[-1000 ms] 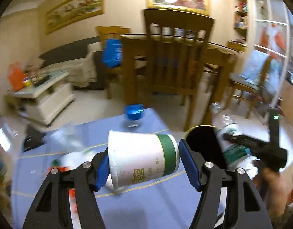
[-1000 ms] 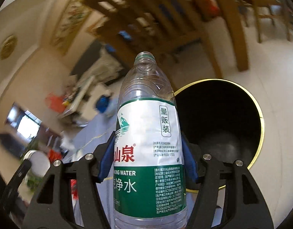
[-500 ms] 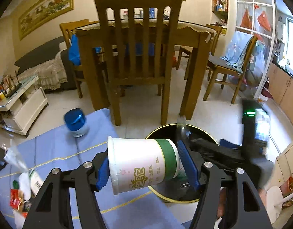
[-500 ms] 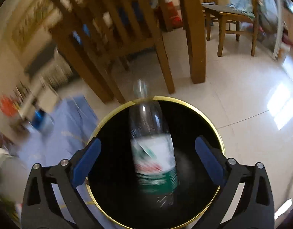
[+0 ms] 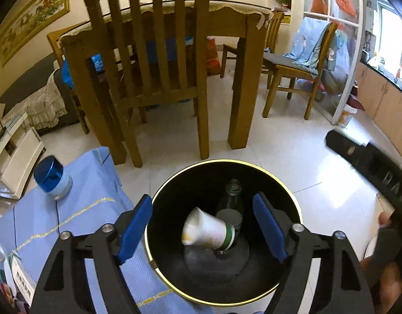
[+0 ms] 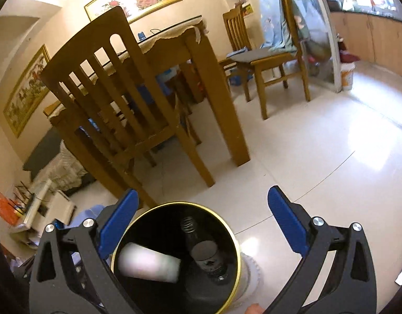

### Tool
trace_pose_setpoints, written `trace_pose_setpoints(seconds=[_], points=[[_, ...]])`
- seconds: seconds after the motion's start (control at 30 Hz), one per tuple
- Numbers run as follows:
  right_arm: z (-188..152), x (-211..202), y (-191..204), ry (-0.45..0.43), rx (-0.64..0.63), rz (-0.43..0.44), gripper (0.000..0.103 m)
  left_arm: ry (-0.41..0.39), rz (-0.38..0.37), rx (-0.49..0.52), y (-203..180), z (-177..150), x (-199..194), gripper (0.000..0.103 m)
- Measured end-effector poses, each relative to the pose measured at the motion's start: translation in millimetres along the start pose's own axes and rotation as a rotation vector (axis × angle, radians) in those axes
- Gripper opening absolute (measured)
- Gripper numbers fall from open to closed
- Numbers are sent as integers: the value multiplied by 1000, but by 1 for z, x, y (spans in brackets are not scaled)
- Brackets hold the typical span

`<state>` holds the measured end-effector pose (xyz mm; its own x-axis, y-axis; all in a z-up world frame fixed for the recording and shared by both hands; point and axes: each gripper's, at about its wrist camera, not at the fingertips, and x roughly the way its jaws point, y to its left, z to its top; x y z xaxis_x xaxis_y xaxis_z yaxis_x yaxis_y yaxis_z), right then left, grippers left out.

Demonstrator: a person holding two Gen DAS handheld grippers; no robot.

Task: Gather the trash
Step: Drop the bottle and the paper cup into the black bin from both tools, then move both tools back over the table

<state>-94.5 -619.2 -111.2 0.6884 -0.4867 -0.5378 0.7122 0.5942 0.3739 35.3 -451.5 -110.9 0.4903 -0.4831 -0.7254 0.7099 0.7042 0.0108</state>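
A wooden dining table (image 5: 240,23) with a lace-edged cloth stands beyond the bin, and a slat-backed wooden chair (image 5: 148,52) is pushed in at its near side; the table top is mostly cut off in both views. A blue cloth (image 5: 78,209) lies to the left of the bin, its near edge hidden behind my left tool's frame. A blue-lidded jar (image 5: 53,178) lies tipped on that cloth, left of the bin.

The black round bin (image 5: 253,168) with a gold rim sits on the pale tiled floor (image 5: 292,162), directly below both of my tools. Inside it a clear plastic bottle (image 5: 231,204) stands leaning, neck toward the far wall of the bin; its label is dark and unreadable. A white paper cup (image 5: 206,231) with a green band lies on its side within the bin, against the bottle's left. It is blurred in both views, so I cannot tell whether it has come to rest or what it touches.

My left tool (image 5: 202,226) hovers above the bin mouth, blue pads spread wide and holding nothing. My right tool (image 6: 201,222) is likewise spread wide and empty, above the bin's far rim; in the left view only part of its black body shows, right of the bin, blurred. From the right view the bin's (image 6: 174,205) near rim is cut off by the frame, and the bottle (image 6: 201,251) and cup (image 6: 148,263) show dimly inside.
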Motion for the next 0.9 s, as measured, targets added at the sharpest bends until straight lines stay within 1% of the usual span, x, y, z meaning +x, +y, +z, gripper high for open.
trace_pose_setpoints(seconds=[0.13,0.17,0.2,0.23,0.27,0.4,0.5,0.63,0.73,0.8,0.9], points=[[-2,-9,18,-22,-78,-41,98,20,56,-10,9,-14,-5,79],[-3,-10,22,-18,-90,-40,98,20,88,-7,13,-20,-11,83],[-5,-10,26,-10,-106,-41,98,13,122,-4,16,-25,-18,90],[-7,-10,30,-5,-119,-46,98,6,146,-3,19,-28,-23,94],[-10,-10,37,5,-143,-51,98,-9,190,-3,24,-32,-32,97],[-15,-13,56,27,-192,-49,98,-30,283,-28,45,-43,-62,96],[-20,-18,76,35,-247,-60,98,-36,316,-72,65,-49,-83,96],[-27,-32,102,33,-301,-37,98,-47,392,-99,87,-57,-110,97],[-34,-51,125,20,-348,-26,98,-54,406,-138,106,-65,-134,97],[-40,-71,144,7,-383,-10,98,-61,431,-163,120,-71,-151,97],[-59,-106,178,-9,-445,50,98,-76,463,-196,143,-81,-177,97]])
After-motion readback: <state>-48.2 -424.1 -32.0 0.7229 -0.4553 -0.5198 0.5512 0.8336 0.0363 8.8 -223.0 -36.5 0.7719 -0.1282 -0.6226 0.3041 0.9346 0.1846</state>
